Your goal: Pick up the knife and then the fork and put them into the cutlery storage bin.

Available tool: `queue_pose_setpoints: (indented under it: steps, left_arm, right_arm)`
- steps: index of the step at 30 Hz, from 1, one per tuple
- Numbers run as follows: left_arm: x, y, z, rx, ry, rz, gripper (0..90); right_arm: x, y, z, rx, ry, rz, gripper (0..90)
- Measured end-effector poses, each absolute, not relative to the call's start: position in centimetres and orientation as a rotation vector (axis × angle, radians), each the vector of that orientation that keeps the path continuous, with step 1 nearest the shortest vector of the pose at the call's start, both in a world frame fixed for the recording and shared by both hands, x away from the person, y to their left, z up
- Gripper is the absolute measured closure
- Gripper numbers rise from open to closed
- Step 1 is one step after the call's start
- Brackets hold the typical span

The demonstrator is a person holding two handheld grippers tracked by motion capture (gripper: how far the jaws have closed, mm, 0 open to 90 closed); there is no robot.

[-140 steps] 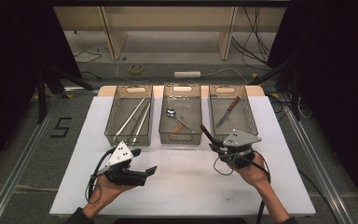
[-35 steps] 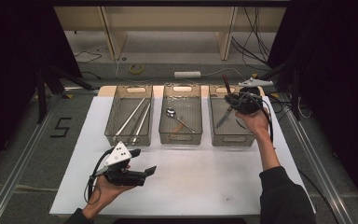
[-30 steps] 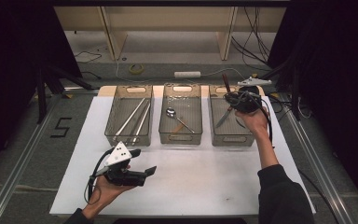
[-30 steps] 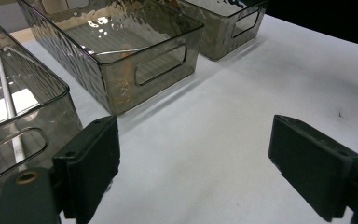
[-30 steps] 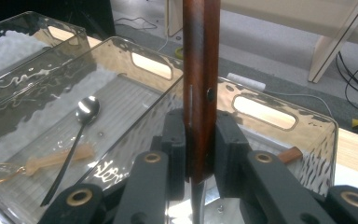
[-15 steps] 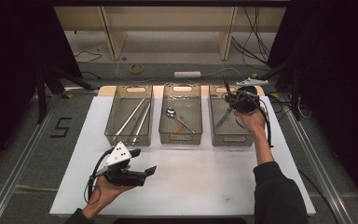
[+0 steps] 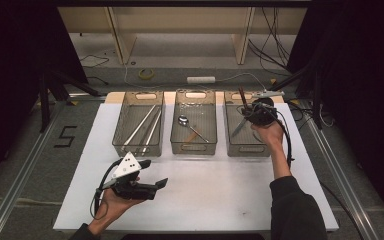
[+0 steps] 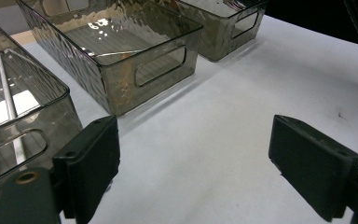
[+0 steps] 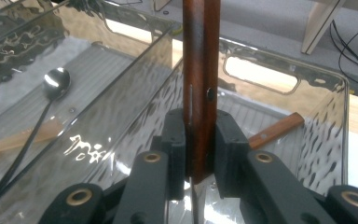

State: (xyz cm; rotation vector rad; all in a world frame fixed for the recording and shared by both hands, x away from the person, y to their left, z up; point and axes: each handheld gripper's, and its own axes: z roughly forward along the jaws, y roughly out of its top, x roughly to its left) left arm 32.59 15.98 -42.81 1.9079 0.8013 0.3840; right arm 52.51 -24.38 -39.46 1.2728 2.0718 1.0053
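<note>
High view: we list a white table [image 7: 205,200] bearing three clear bins side by side at its far half. Left bin [image 7: 139,124] holds long metal rods; middle bin [image 7: 195,121] holds a metal spoon [image 7: 183,120] and a wooden-handled utensil [image 7: 196,135]; right bin [image 7: 247,127] holds another wooden-handled piece. We note the right gripper [image 7: 252,116] held over the right bin's far end, clamped on a wooden-handled knife [image 7: 242,97] whose dark handle points up and away while its blade slants down into the bin. We note the left gripper [image 7: 147,187] low at the near left of the table, resting in an upturned hand, jaws apart with nothing between them.

Left gripper view: we record the left gripper's two black pads [image 8: 91,163] standing wide apart over bare white table, empty. Beyond them stand the left bin with its rods at the left edge, the middle bin ahead, and the right bin farther off.

Right gripper view: we record the right gripper [image 9: 199,140] with both pads pressed on the knife handle [image 9: 200,65], reddish-brown wood, upright, with a rivet hole showing. Behind it lies the right bin's far wall with its handle cut-out, and a second wooden handle [image 9: 275,130] on the bin floor. Left of it, the spoon lies in the middle bin.
</note>
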Motion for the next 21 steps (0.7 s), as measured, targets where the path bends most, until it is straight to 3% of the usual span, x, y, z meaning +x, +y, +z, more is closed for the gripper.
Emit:
queue_pose_setpoints:
  steps: [21]
  left_arm:
    - [32.6,16.0,-42.8,1.914,0.798,0.385,16.0]
  right_arm:
    - [52.8,-23.8,-40.9,1.305,2.101,0.93,77.1]
